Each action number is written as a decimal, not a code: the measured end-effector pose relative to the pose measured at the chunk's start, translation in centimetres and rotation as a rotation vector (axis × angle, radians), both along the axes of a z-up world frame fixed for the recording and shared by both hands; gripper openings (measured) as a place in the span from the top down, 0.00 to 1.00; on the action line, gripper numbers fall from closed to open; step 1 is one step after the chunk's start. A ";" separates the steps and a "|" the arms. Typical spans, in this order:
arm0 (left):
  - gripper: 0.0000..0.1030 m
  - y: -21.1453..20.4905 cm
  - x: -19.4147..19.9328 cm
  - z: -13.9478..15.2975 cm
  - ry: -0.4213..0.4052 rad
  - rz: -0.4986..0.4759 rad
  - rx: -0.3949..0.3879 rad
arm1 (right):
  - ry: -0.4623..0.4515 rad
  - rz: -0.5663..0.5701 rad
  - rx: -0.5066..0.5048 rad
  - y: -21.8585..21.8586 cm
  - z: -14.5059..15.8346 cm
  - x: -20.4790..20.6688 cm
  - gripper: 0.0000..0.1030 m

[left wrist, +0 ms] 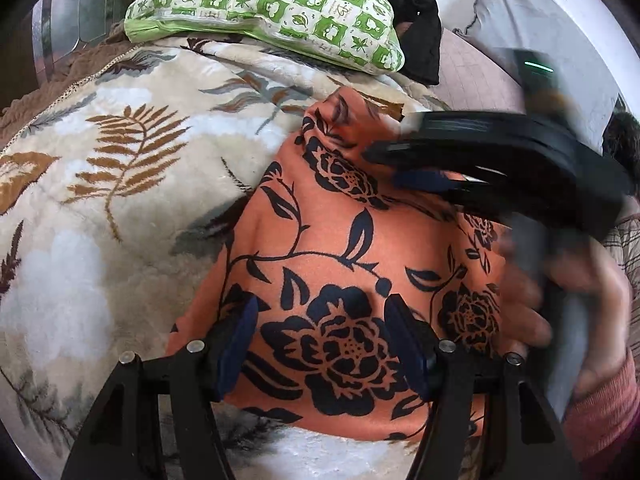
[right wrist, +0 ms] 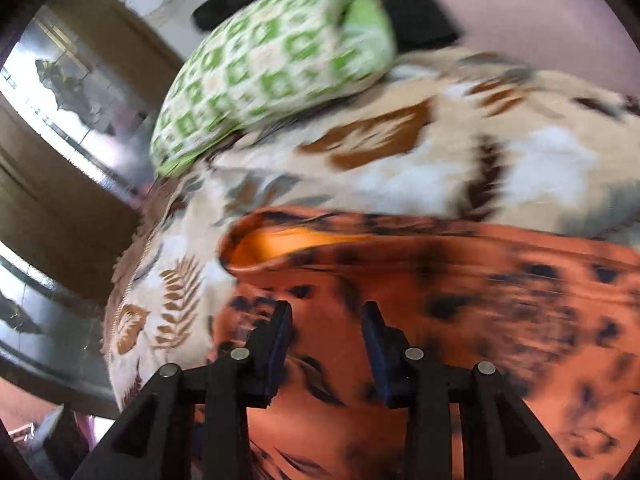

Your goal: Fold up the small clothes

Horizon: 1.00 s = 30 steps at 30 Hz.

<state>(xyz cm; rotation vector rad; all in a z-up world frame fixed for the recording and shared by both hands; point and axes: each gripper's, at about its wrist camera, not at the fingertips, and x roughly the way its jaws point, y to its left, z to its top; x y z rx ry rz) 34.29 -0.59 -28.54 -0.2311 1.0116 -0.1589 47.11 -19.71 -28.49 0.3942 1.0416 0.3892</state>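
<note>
matt orange printed cloth (left wrist: 332,248) lies on a plush, fuzzy blanket (left wrist: 120,184); cotton-look pillow (left wrist: 272,4).

Blurred by motion: right gripper (left wrist: 400,168) and hand (left wrist: 560,300), whole right wrist view; orange garment (left wrist: 340,272) cut off at bottom edge.

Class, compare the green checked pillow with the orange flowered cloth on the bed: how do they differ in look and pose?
The pillow is plump with small green and cream squares; the orange cloth is thin with large dark flowers. The pillow rests at the blanket's far end, untouched; the cloth lies rumpled near both claws. Both are patterned fabric on the same blanket.
</note>
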 end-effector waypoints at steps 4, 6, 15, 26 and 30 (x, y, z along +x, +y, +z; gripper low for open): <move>0.35 0.9 -0.5 0.7 -0.017 0.014 0.001 | 0.086 0.036 -0.025 3.9 -3.7 4.4 0.61; 0.35 1.6 -0.5 1.2 -0.039 0.046 0.025 | 0.042 0.013 -0.018 3.5 -3.2 5.7 0.62; 0.35 1.8 -0.1 0.9 -0.031 0.112 0.082 | -0.059 -0.170 0.053 -4.4 0.3 0.4 0.62; 0.34 1.3 1.2 -0.7 -0.020 0.142 0.244 | 0.005 -0.459 -0.179 -22.9 1.6 -20.7 0.61; 0.33 0.5 1.1 -0.8 -0.030 0.124 0.321 | 0.102 -0.467 -0.268 -24.1 -2.4 -24.7 0.60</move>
